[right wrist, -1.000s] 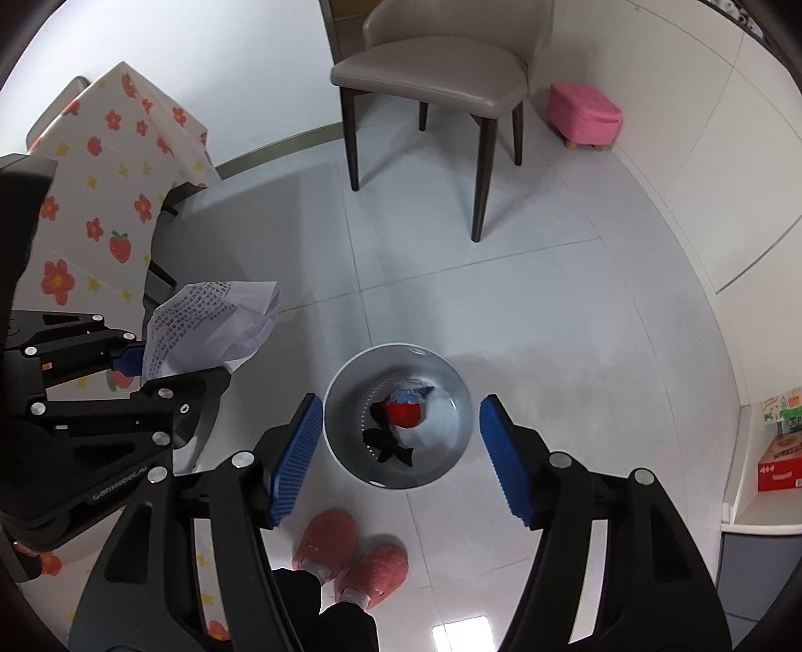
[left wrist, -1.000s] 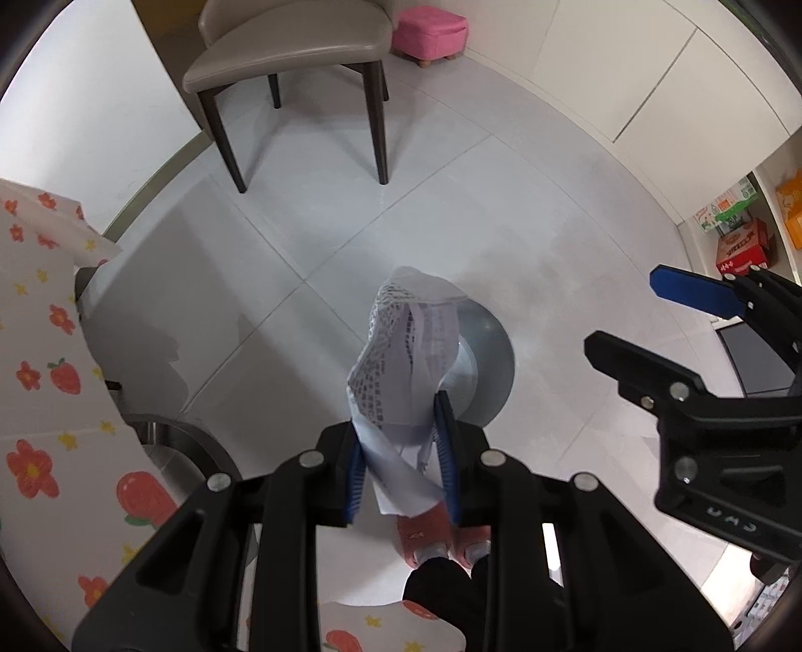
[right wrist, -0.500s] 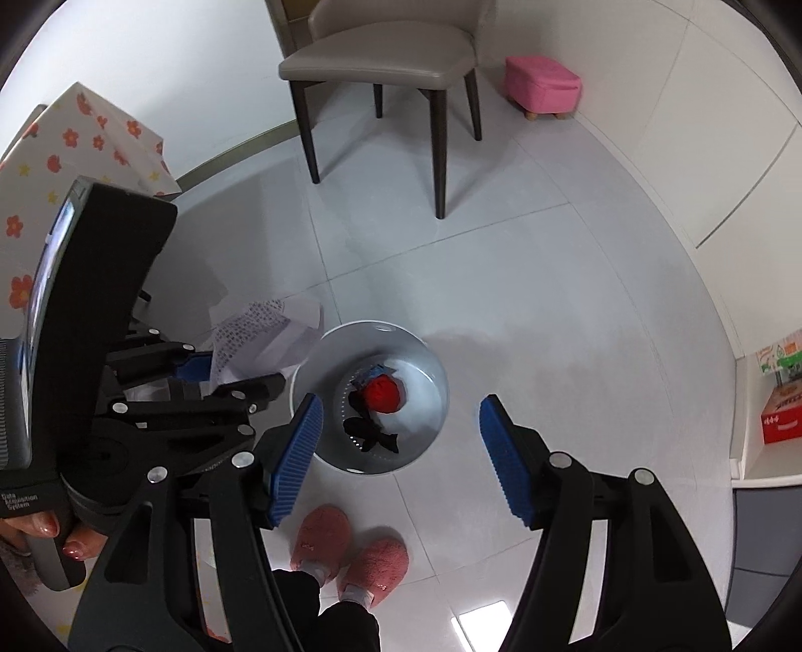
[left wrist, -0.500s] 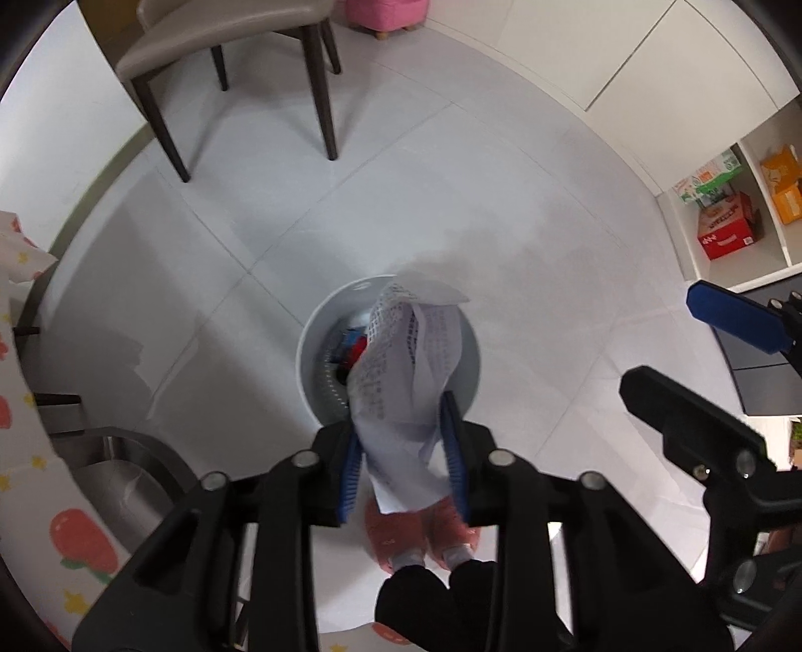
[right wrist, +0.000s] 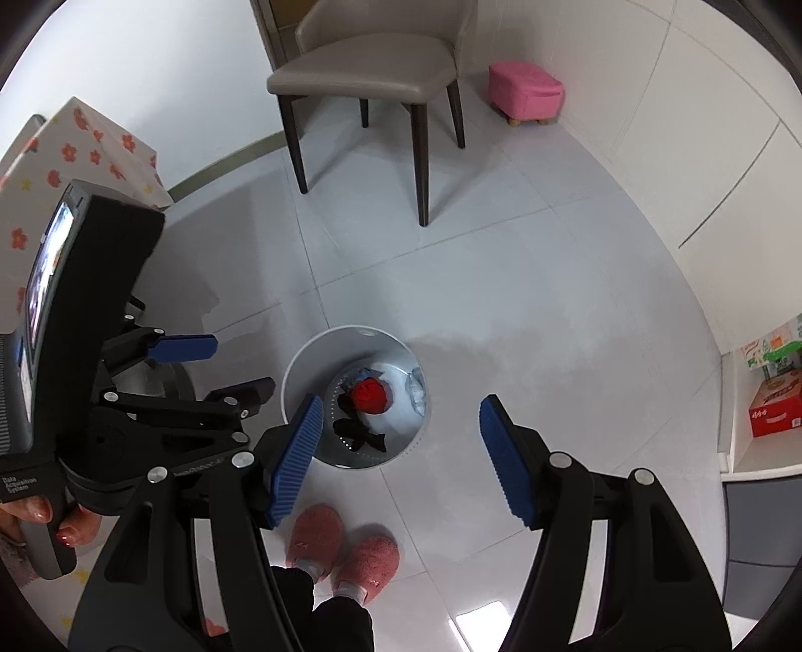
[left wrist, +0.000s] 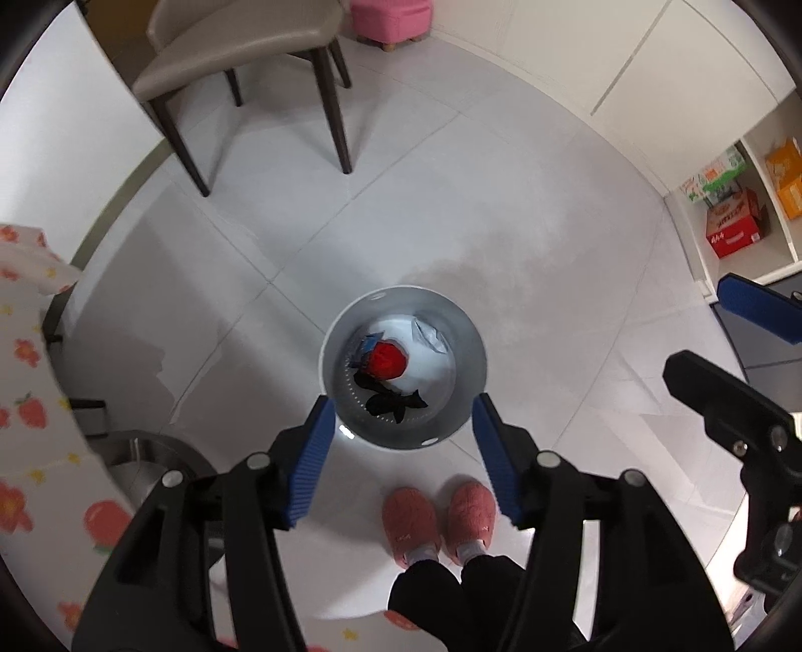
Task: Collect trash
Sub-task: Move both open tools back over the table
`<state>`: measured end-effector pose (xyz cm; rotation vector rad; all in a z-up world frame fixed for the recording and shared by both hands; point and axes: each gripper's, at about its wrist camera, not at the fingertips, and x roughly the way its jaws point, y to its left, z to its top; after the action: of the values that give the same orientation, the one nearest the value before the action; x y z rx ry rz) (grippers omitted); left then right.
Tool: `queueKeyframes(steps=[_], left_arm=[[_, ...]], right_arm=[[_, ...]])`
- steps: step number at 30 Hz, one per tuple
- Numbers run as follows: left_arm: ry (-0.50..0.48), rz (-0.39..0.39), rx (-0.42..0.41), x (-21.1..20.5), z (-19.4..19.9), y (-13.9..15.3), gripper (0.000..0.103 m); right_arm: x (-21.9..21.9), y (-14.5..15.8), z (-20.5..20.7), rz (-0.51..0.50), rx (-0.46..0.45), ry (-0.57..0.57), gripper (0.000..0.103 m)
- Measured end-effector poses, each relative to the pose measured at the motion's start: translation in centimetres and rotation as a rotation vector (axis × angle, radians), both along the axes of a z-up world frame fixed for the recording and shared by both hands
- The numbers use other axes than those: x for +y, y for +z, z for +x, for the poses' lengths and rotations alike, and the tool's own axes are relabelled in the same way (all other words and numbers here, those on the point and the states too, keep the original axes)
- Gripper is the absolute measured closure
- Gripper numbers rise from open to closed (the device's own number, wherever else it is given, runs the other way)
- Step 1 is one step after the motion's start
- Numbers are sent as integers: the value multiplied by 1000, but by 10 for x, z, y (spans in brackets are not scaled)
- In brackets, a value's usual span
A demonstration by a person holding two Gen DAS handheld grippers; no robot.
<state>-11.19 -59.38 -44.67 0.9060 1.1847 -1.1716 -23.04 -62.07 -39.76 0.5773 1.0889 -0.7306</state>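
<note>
Pale grey tiled floor [left wrist: 501, 210], a beige chair [right wrist: 366, 75] beside a pink footstool [right wrist: 526, 88], white walls.

Waste bin [left wrist: 404, 436] on floor [left wrist: 501, 210], directly below left gripper [left wrist: 403, 454], between its spread fingers in left wrist view. Crumpled paper [left wrist: 428, 336], red wad [left wrist: 386, 362] and dark scrap [left wrist: 393, 401] inside bin. Slippers [left wrist: 438, 519] just before bin, nearer the person. Chair [left wrist: 240, 65] well behind bin; footstool [left wrist: 388, 20] right of chair. Right gripper [right wrist: 398, 459] right of left gripper. Shelf boxes [left wrist: 732, 220] far right.
</note>
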Motion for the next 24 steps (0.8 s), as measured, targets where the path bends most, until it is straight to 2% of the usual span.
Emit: queueKeyframes(steps=[7,11,17,24], left_arm=[[91,-46,-45,48,23,92,45],[202,-73,-109,90,47,146,40],[449,-130,-199,177,92,217,40],[787,-146,-262,302,147,257,39]], right_arm=[[26,81,24,-27,-49,127,40],[52,119,49,-14,-104,246,40],[106,171,110,-37,-181,499,40],[186,211,191,-88,-252,783,40]])
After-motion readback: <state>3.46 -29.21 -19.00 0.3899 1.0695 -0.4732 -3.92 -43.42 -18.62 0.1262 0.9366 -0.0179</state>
